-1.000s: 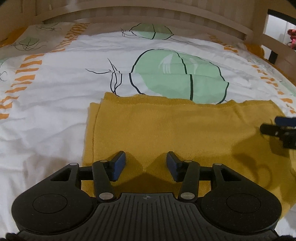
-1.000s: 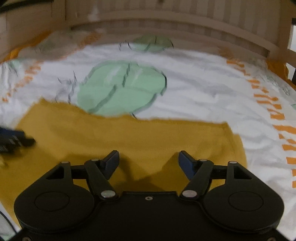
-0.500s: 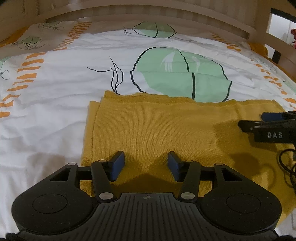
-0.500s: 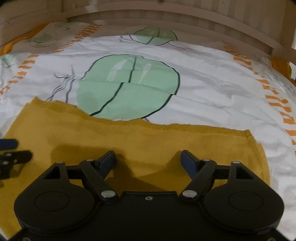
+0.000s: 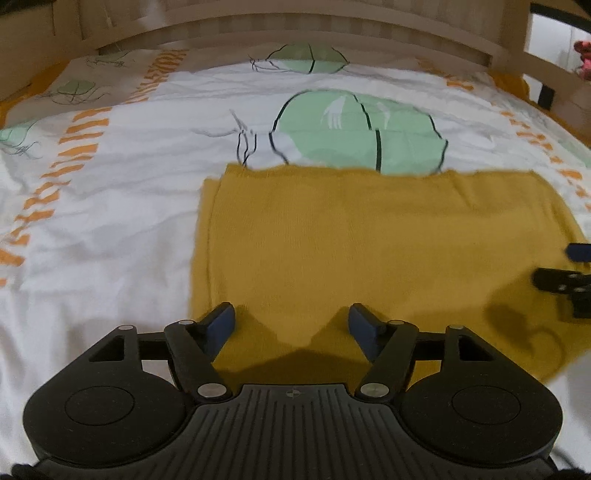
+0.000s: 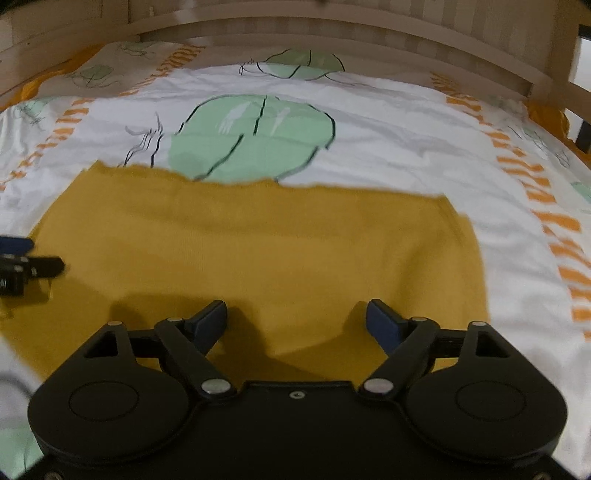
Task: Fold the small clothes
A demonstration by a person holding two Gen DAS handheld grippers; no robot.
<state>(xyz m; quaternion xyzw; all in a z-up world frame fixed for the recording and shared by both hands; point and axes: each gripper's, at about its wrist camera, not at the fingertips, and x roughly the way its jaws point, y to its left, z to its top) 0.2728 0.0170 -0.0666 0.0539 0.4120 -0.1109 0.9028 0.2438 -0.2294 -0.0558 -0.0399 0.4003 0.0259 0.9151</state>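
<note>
Left black two-finger claw (image 5: pixel 291 321) tilts downward, its blue-padded jaws opening with nothing pinched between them. Right black two-finger claw (image 6: pixel 296 318) tilts down alongside it, jaws spread wide and gripping nothing.

A mustard-yellow knit garment (image 5: pixel 369 236) lies on a white bedsheet (image 5: pixel 110 206) printed with pale green leaf shapes outlined in black and bands of orange dashes. Behind it runs a light beige wooden bed rail (image 5: pixel 295 33). The left gripper (image 5: pixel 291 321) and right gripper (image 6: pixel 297 319) are black with dark blue pads. A pinkish object (image 5: pixel 583 55), too blurred to identify, shows at the far right edge.
</note>
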